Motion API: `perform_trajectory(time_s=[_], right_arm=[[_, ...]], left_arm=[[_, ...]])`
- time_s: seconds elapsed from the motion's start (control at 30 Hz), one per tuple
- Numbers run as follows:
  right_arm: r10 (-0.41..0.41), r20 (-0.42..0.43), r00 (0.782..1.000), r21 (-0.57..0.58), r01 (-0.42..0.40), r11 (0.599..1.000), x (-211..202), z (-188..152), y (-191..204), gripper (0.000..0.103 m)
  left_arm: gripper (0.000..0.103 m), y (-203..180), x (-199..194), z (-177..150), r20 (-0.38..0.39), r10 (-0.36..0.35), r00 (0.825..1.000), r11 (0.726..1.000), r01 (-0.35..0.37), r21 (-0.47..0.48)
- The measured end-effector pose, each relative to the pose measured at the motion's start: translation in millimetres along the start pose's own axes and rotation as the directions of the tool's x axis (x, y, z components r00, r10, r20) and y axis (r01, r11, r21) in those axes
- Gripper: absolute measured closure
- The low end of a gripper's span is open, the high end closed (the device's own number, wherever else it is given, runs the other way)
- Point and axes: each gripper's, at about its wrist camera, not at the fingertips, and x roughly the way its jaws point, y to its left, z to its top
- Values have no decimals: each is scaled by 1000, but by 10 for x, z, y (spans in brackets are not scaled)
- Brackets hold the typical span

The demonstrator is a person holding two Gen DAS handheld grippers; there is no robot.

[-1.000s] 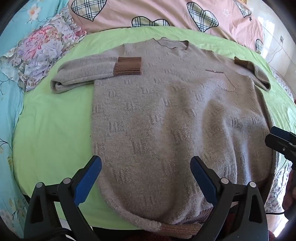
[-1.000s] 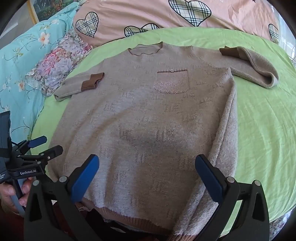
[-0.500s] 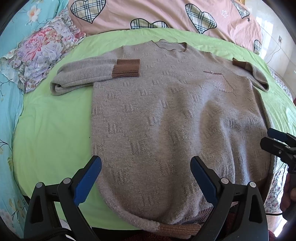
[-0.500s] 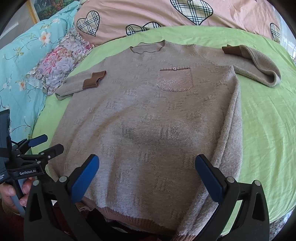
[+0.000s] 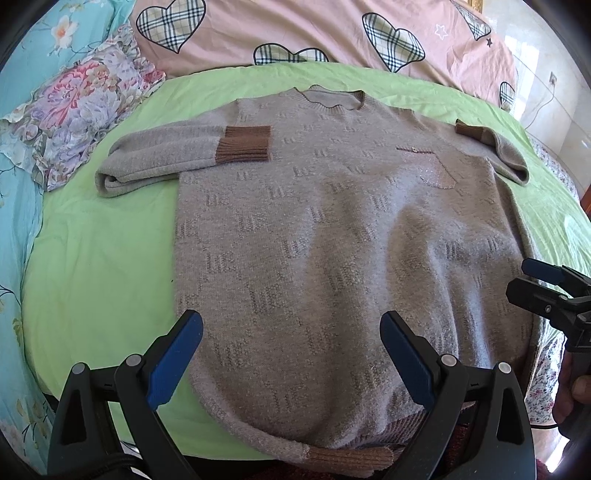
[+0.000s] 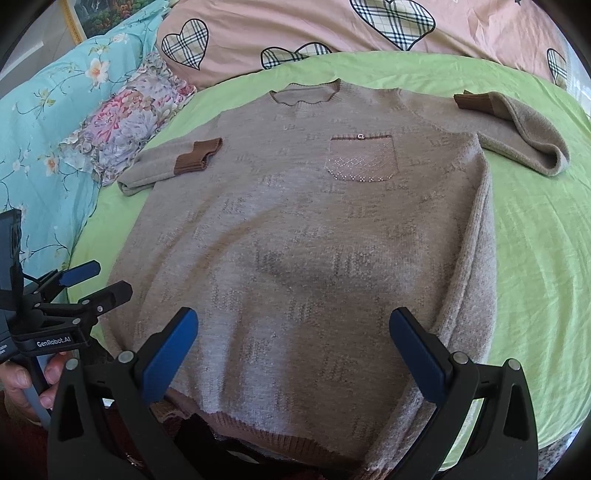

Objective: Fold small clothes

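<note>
A beige knit sweater (image 5: 332,240) with brown cuffs lies flat, front up, on a green sheet (image 5: 92,258); it also shows in the right wrist view (image 6: 314,240). Both sleeves are folded inward, the left cuff (image 5: 243,144) resting on the chest, the right cuff (image 6: 474,101) near the shoulder. A chest pocket (image 6: 362,160) faces up. My left gripper (image 5: 291,354) is open and empty above the hem's left part. My right gripper (image 6: 293,354) is open and empty above the hem's right part. Each gripper appears in the other's view (image 6: 86,280) (image 5: 539,278).
A floral pillow (image 5: 77,114) lies at the left of the sheet. A pink cover with plaid hearts (image 5: 314,33) lies behind the collar. A turquoise floral sheet (image 6: 48,122) runs along the left. The bed edge is just below the hem.
Both grippers have edged slightly forward over the hem, so the sweater sits a little lower in the views. The sweater itself has not moved and both grippers stay open.
</note>
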Motion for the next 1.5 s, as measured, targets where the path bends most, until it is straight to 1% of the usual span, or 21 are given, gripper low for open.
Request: perform_trajectory(time_s=[0.07, 0.13, 0.23, 0.33, 0.43, 0.5, 0.6, 0.67, 0.73, 0.8, 0.87, 0.97, 1.13, 1.3, 1.33, 1.4, 1.5], right_arm=[[5, 6, 1000, 2, -5, 1000, 0, 5, -4, 0], [-4, -21, 1000, 7, 4, 1000, 4, 12, -8, 0], [-12, -38, 999, 6, 13, 1000, 8, 20, -9, 0], [-13, -38, 999, 6, 13, 1000, 11, 41, -20, 0], [-11, -18, 1000, 1, 11, 1000, -2, 94, -48, 0], [-22, -14, 1000, 1, 22, 1000, -24, 162, -88, 0], [-47, 1, 999, 6, 47, 999, -69, 300, -203, 0], [-74, 7, 997, 16, 74, 997, -100, 411, -323, 0], [-79, 20, 997, 30, 79, 996, -128, 526, -462, 0], [-99, 47, 994, 45, 97, 994, -177, 652, -617, 0], [-128, 47, 991, 61, 125, 990, -200, 780, -770, 1], [-176, 82, 981, 72, 170, 983, -234, 988, -994, 2], [-236, 150, 960, 47, 231, 972, -276, 1359, -1282, 2], [-292, 154, 944, 16, 294, 956, -95, 1821, -1527, 2], [-314, 161, 936, -11, 319, 948, -33, 1942, -1563, 2], [-327, 163, 931, -42, 338, 940, 87, 2090, -1641, 3], [-386, 114, 915, -102, 398, 912, 377, 2315, -1798, 14]], left_arm=[[6, -4, -4, 4, 3, 7, 1000, 1000, -7, 9], [6, -11, -1, 12, 1, 16, 1000, 1000, -16, 18], [6, -28, 11, 21, 15, 33, 999, 999, -33, 34], [6, -41, 6, 63, 28, 26, 999, 999, -27, 42], [6, -56, 17, 146, 36, 18, 999, 998, -20, 53], [6, -58, 43, 229, 51, 17, 999, 998, -20, 58], [6, -48, 106, 336, 47, 12, 999, 998, -14, 57], [6, -36, 149, 402, 33, 3, 999, 998, -5, 55], [6, -31, 192, 476, 31, 3, 1000, 998, -4, 58], [6, -13, 234, 549, 29, -1, 1000, 998, 0, 59], [5, 9, 272, 605, 26, -1, 1000, 998, -1, 57], [5, 53, 339, 703, 22, 13, 1000, 999, -14, 47], [5, 132, 449, 851, 8, 25, 1000, 999, -25, 24], [5, 216, 563, 991, -15, 27, 1000, 1000, -27, -13], [5, 233, 593, 1018, -22, 25, 999, 999, -26, -22], [5, 250, 654, 1059, -36, 24, 999, 999, -26, -35], [5, 252, 735, 1098, -62, 27, 998, 998, -30, -46]])
